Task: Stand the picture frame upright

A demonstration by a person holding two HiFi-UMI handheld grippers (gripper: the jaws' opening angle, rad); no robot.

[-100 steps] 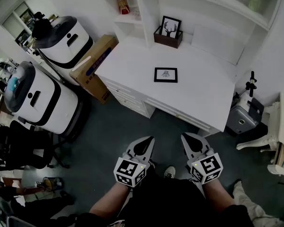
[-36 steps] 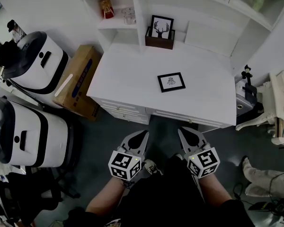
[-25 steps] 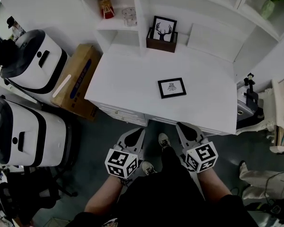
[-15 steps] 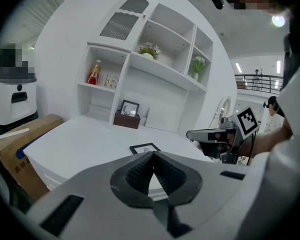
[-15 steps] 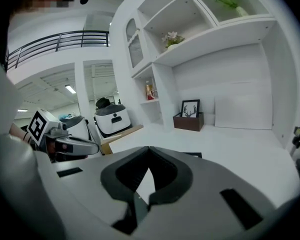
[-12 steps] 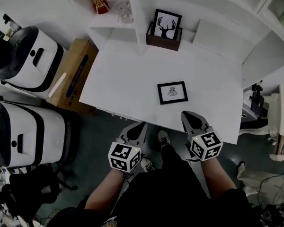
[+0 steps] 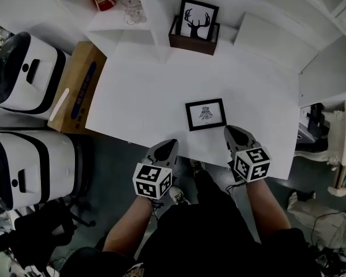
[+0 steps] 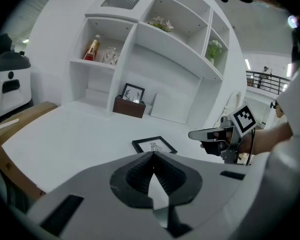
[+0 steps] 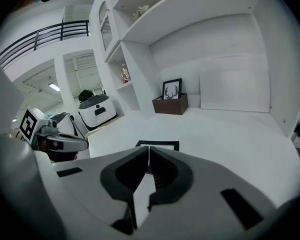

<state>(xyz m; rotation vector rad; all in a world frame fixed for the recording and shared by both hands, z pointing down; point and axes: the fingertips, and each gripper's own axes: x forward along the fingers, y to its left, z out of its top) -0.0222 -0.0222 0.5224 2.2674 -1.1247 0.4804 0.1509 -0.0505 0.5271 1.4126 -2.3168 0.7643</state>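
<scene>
My left gripper (image 7: 170, 144) had its two grey jaws pressed together with nothing between them, and my right gripper (image 7: 231, 131) was closed and empty in the same way. Both pointed forward and somewhat downward at the near edge of the plain white desk (image 7: 132, 79). The left tip was just off the desk's front edge, and the right tip was over its near margin.

The small black-framed picture with a white mat and a little dark drawing (image 7: 205, 114) lay flat on the desk, face up. It was near the front edge and between the lines of my two grippers, a little closer to the right one. Neither gripper touched it.

At the back of the desk a dark brown wooden box (image 7: 193, 42) stood against the white shelving. A second black frame showing a deer's antlered head (image 7: 196, 19) stood upright in it.

To the left of the desk a long brown cardboard box (image 7: 75, 91) leaned by its side. Beyond that were two rounded white machines with black bands (image 7: 23, 74).
</scene>
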